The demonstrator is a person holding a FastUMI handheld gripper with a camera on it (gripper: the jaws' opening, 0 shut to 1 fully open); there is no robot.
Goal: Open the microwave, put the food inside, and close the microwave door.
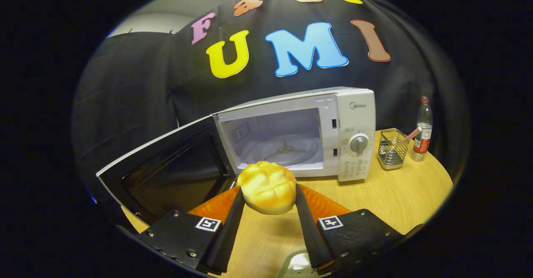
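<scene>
Gripping bun, fingers clamped, microwave open

door swung wide; microwave cavity clear beyond the bun gripped by fingers.

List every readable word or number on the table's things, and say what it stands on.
"Midea": on the microwave, above the dial.
Dial and panel markings: too small to read.
Bottle label: too small to read.
Hand-held gripper, shut on the bun: square markers, no words.
</scene>
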